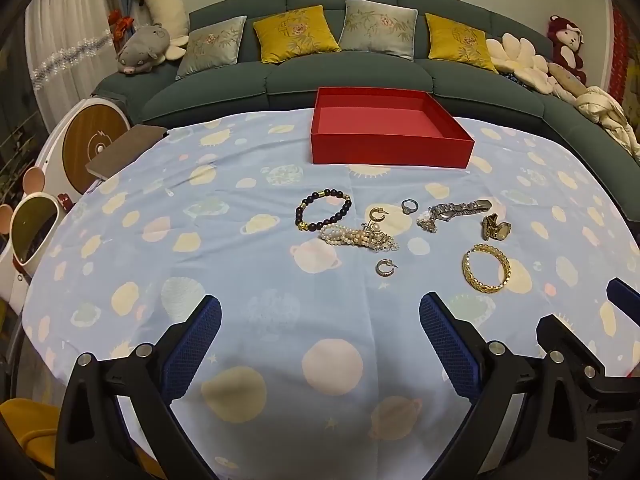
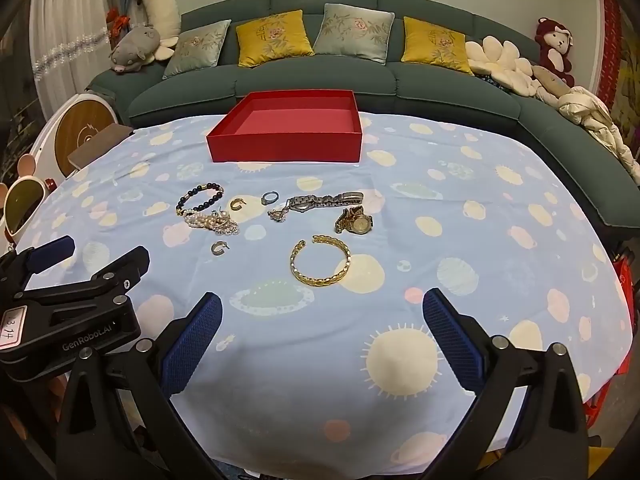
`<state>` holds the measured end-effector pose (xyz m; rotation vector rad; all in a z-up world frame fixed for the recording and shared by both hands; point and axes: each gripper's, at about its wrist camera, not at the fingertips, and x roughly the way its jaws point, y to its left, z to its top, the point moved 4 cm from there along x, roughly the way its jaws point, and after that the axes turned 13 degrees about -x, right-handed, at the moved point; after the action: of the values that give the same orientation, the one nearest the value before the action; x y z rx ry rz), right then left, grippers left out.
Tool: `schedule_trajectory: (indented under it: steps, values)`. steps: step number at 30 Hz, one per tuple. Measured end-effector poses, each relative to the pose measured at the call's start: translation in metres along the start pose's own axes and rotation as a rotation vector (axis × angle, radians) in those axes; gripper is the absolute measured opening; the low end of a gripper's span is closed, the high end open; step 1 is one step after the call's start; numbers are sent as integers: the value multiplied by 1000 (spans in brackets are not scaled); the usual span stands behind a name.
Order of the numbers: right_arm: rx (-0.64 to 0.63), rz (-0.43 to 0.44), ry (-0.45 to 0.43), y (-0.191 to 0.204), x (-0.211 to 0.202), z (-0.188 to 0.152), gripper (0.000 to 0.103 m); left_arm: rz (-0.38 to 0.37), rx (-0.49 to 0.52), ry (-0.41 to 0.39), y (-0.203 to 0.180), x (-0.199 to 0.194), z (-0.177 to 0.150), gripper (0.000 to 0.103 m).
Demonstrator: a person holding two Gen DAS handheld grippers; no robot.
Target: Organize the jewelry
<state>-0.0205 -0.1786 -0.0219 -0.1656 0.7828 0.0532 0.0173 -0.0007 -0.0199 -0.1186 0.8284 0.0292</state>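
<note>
While both jaws gape wide, bare tablecloth (image 2: 320, 360) before them, red box (image 2: 288, 146) near far edge.

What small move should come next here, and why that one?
Probably ease the right gripper forward and down toward the gold bracelet. Both grippers are open and hold nothing, the red box has nothing in it, and all the jewelry lies on the cloth. The bracelet lies nearest, just ahead of the right fingers, apart from the other pieces.
</note>
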Motion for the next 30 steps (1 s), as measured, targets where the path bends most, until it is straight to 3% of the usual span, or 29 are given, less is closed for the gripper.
schedule_trajectory:
  steps: [30]
  values:
    - [0, 6, 0, 1, -1, 0, 98, -9, -2, 7, 1, -2, -3, 97]
